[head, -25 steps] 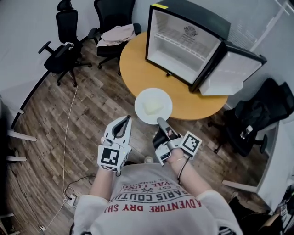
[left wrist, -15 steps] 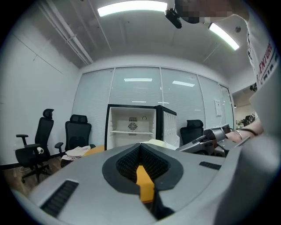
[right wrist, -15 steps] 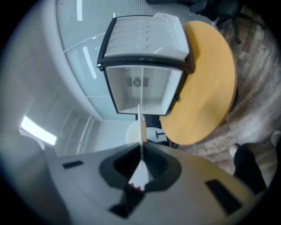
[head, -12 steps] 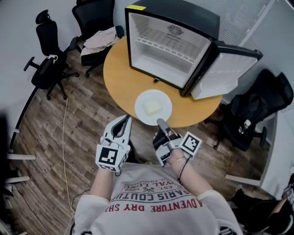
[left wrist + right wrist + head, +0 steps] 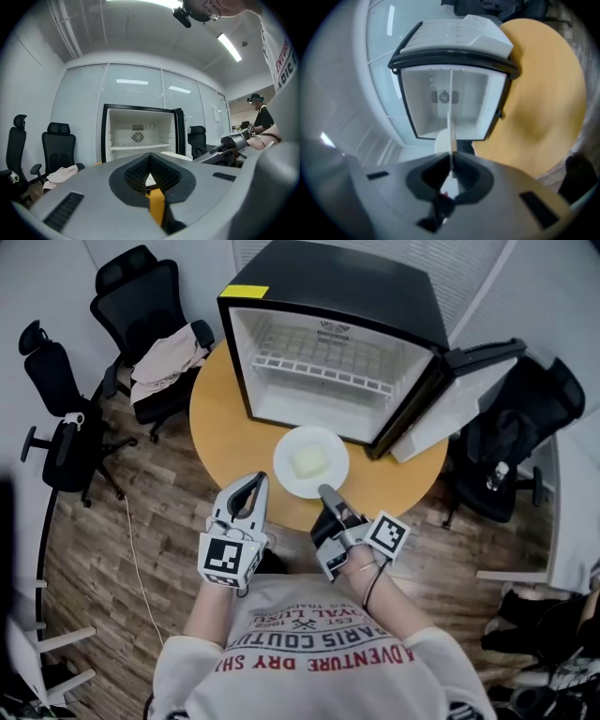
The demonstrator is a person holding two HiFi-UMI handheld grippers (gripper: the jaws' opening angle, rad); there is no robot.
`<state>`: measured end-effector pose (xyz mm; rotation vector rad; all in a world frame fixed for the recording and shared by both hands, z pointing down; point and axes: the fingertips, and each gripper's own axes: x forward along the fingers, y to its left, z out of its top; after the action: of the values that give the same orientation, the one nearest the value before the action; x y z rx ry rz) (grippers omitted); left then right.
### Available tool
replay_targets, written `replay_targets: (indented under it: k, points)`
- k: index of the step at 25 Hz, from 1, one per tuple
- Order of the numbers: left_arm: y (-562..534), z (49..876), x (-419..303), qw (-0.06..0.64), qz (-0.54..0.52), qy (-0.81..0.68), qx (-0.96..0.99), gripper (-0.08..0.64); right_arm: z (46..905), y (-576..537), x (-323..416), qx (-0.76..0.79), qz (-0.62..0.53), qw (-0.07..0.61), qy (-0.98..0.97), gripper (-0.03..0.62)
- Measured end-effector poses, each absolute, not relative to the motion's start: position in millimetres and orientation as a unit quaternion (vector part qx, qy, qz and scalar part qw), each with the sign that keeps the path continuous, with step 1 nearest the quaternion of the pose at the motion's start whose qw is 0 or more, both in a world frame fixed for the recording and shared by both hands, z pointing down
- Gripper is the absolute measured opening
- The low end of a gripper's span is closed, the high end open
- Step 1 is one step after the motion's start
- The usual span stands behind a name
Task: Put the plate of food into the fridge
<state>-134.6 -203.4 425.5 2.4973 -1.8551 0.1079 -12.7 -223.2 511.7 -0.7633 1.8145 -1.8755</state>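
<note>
Plate (image 5: 285,466) with pale food (image 5: 311,458) is gripped at its near rim by the right gripper (image 5: 325,491). Its fingers (image 5: 465,177) are closed on the rim, and the plate is seen edge-on between them. The plate is held at 12 o'clock of those fingers, over the near edge of the round desk (image 5: 223,427). Open fridge (image 5: 328,296) is seen on the desk at 12 o'clock of the plate, near it. Left gripper (image 5: 257,483) is seen at 8 o'clock of the plate, apart from it, fingers (image 5: 133,172) closed on nothing.
</note>
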Motion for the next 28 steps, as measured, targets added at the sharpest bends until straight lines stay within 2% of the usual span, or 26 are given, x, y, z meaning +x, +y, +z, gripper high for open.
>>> replay_targets:
  k: [13,28]
  points:
    - [-302,424,-192,0.008,0.051,-0.483,0.874,0.033,501,-298,-67,-0.353,-0.64,0.308,0.61,0.04]
    - [-357,431,-185,0.014,0.054,-0.461,0.886,0.032,495,-359,-52,-0.391,-0.617,0.338,0.594,0.04]
